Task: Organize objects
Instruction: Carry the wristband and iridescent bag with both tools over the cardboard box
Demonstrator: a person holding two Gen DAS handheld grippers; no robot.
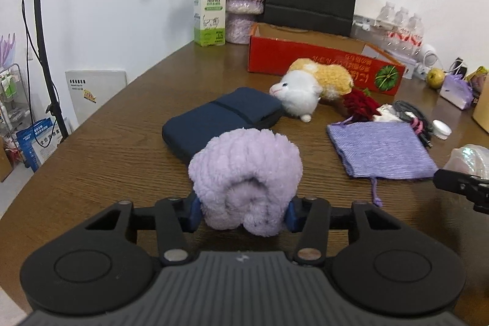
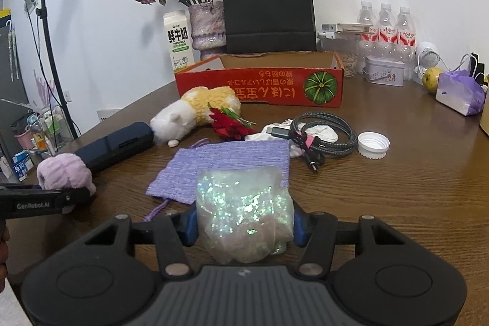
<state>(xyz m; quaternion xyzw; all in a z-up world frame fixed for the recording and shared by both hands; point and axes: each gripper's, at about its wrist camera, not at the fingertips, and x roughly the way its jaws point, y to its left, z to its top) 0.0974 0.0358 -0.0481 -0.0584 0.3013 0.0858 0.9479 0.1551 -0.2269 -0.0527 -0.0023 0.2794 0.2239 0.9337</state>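
Your left gripper (image 1: 243, 211) grips a fluffy lilac roll (image 1: 246, 173), its blue pads pressed into the fuzz on both sides, jaws partly closed around it. The roll sits low over the brown table (image 1: 107, 148), just in front of a dark blue pouch (image 1: 221, 119) that lies flat between it and the red cardboard box (image 1: 318, 57).

Your right gripper (image 2: 244, 226) clamps a shiny, iridescent crinkled bag (image 2: 244, 210), jaws about half open and pads touching its sides. The bag hangs at the near edge of a flat purple knitted pouch (image 2: 226, 164), which lies nearer to you than the red box.

Just in front of the red box rests a white and yellow plush animal (image 2: 195, 112), its head touching the blue pouch. Beside the plush, to its right, lies a red flower (image 2: 230, 124), then a coiled grey cable (image 2: 324, 132) over a white cloth, and a white lid (image 2: 373, 145) further right.

Behind the red box stand a black paper bag (image 2: 270, 11), a fuzzy vase (image 2: 206, 25) of dried roses and a milk carton (image 2: 178, 42). To the right of the box are water bottles (image 2: 386, 28), a small tin (image 2: 384, 71) and a yellow-green fruit (image 2: 431, 78).
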